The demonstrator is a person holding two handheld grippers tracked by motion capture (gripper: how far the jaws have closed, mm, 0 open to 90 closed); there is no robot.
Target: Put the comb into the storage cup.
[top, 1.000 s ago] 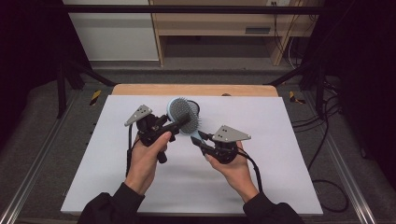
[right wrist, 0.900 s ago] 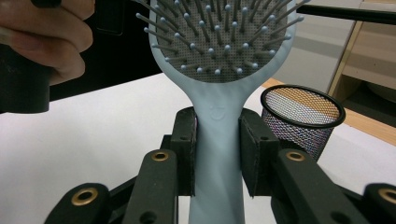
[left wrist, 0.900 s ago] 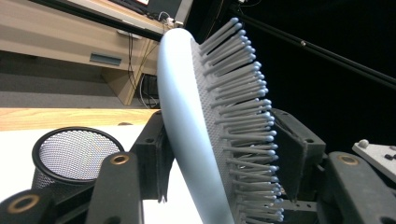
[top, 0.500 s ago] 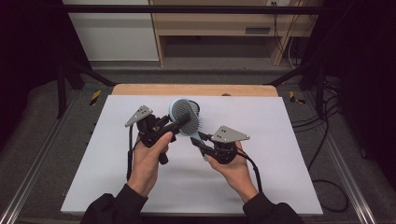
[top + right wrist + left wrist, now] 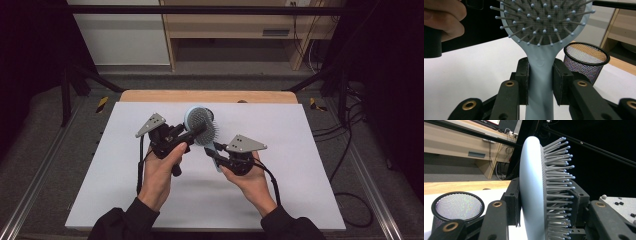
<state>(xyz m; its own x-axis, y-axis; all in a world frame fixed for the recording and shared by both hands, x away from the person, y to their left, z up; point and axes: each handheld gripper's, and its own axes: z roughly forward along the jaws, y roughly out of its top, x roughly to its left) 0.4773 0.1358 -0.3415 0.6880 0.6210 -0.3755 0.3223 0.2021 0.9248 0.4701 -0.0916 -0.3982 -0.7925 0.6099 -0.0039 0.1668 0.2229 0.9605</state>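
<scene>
A light-blue hairbrush (image 5: 200, 125) with grey bristles is held above the white table (image 5: 305, 150) between both grippers. My left gripper (image 5: 192, 132) is shut across the brush head. In the left gripper view its pads press the smooth back and the bristle side of the hairbrush (image 5: 531, 195), with the left gripper (image 5: 546, 206) around the lower part of the head. My right gripper (image 5: 214, 151) is shut on the handle. In the right gripper view the right gripper (image 5: 540, 82) clamps the hairbrush (image 5: 541, 65) just below the head, bristles facing the camera.
A black mesh cup (image 5: 586, 58) stands on the table just beyond the brush, and the mesh cup (image 5: 456, 206) is seen close by the left jaw. A wooden strip (image 5: 210, 96) edges the table's far side. Cables (image 5: 350, 150) trail at the right.
</scene>
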